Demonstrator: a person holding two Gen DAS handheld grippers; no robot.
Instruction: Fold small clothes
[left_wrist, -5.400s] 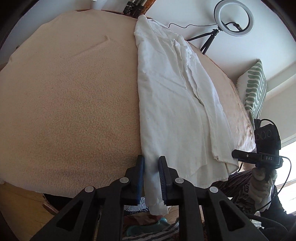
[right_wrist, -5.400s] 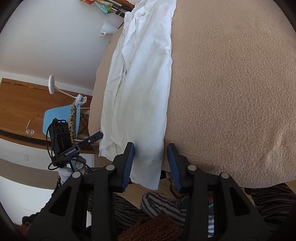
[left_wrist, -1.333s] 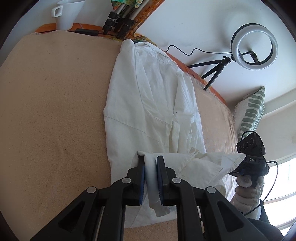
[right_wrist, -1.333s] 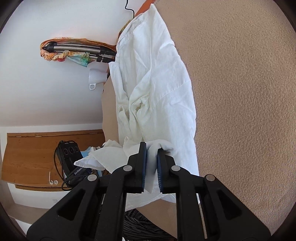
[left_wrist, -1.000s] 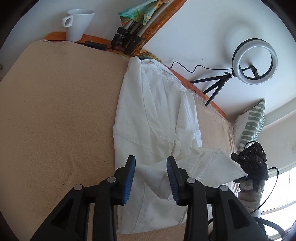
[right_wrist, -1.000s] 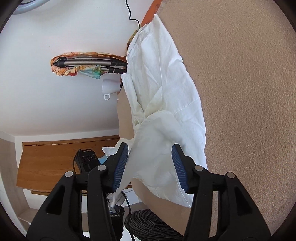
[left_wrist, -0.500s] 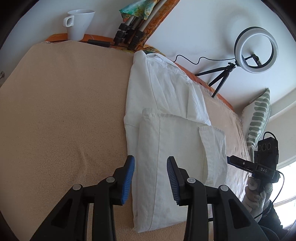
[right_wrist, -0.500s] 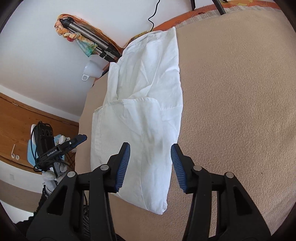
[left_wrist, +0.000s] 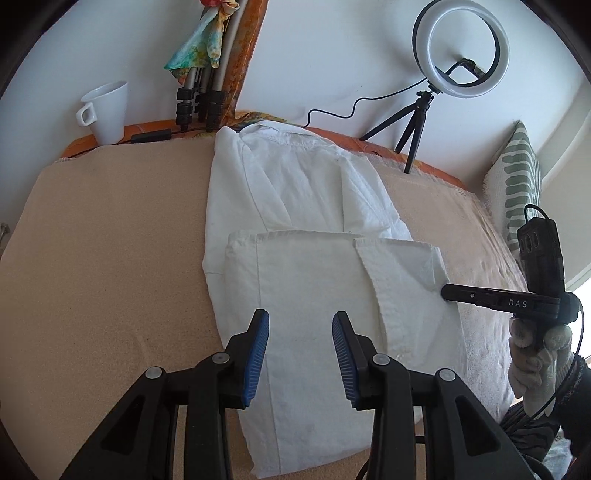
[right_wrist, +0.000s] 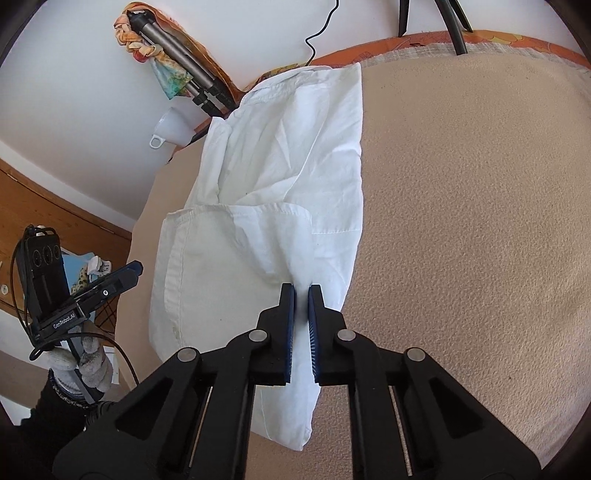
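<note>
A white shirt (left_wrist: 314, 229) lies lengthwise on a beige padded surface (left_wrist: 103, 258), its collar end toward the far wall. The near half has been folded up over the body, so a doubled panel with a straight hemmed edge covers the lower part.

The left gripper (left_wrist: 300, 332) hovers above the near end of that folded panel. Its blue-padded fingers (left_wrist: 256, 350) stand spread apart, with white cloth visible below and between them, but the pads do not press on it.

The right gripper (right_wrist: 300, 295) sits at the side edge of the folded panel, the side facing open beige surface. Its jaws are closing and stand almost together; a thin strip of white fabric shows in the narrow gap, and the cloth puckers into a ridge just ahead of the tips. From the left wrist view this gripper reaches the shirt's edge from the side, held by a gloved hand (left_wrist: 532, 350).

Behind the shirt, along the wall, stand a white mug (left_wrist: 105, 110), a bundle of folded tripod legs (left_wrist: 199, 99) and a ring light (left_wrist: 461, 48) on a small tripod. A green-striped cushion (left_wrist: 517, 184) leans at the far side.
</note>
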